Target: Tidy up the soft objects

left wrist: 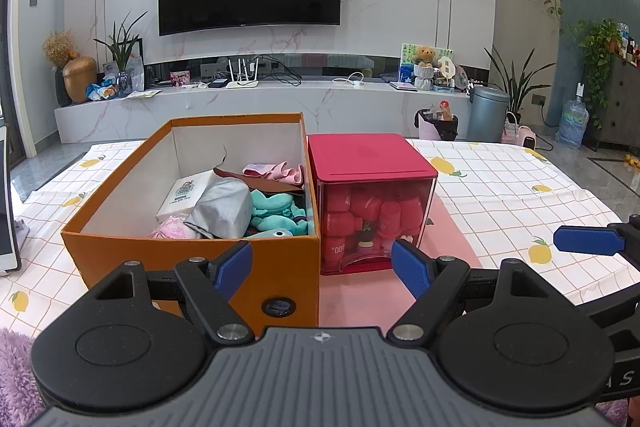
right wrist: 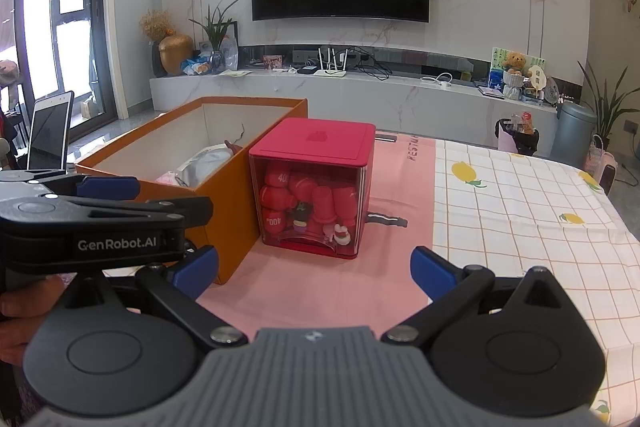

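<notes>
An open orange box (left wrist: 280,267) stands on the table and holds several soft things: a grey cloth (left wrist: 222,205), a teal plush (left wrist: 276,213), pink fabric (left wrist: 276,173) and a white packet (left wrist: 186,193). It also shows in the right wrist view (right wrist: 236,227). My left gripper (left wrist: 322,267) is open and empty just in front of the box. My right gripper (right wrist: 314,269) is open and empty over the pink mat (right wrist: 320,291). The left gripper (right wrist: 108,187) shows at the left of the right wrist view.
A red box with a clear front (left wrist: 372,203), holding red bottles, stands against the orange box's right side; it also shows in the right wrist view (right wrist: 316,195). The table has a lemon-print cloth (right wrist: 520,207). A tablet (right wrist: 50,135) leans at the left.
</notes>
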`<state>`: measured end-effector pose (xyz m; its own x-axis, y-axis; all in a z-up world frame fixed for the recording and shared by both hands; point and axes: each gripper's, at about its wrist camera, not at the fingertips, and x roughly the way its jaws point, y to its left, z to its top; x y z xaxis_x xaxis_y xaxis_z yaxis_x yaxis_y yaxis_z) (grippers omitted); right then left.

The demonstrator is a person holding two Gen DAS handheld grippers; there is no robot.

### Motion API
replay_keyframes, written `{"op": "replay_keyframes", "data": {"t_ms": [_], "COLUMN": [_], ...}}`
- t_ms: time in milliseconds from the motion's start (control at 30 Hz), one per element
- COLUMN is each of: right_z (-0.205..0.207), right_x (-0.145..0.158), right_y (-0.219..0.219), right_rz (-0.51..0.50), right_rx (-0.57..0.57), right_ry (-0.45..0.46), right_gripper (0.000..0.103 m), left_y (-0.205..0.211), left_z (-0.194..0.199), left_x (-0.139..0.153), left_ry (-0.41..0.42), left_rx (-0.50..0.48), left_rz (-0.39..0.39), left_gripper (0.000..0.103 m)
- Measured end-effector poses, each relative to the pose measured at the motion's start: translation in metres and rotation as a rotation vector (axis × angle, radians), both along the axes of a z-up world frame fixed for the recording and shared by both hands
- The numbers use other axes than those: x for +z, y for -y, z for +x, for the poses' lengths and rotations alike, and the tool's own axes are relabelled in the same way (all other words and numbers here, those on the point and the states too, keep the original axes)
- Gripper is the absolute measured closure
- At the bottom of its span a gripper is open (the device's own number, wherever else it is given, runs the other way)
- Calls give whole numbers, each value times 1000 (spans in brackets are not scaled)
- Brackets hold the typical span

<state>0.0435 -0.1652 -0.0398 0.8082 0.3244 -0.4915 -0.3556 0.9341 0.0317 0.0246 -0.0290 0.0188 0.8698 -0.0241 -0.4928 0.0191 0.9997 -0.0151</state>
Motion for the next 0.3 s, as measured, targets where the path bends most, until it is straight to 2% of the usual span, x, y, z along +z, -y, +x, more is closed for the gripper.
{"op": "replay_keyframes", "data": {"t_ms": [300], "right_z": [1], "right_x": [-2], "right_y": [0], "right_rz": [-3], "right_rx": [1], "right_ry": [-10], "right_gripper": [3], "left_y": [0], "left_z": [0], "left_x": [-1], "left_ry": [-1], "left_rx": [-3], "left_rz": [6], "left_gripper": [10]}}
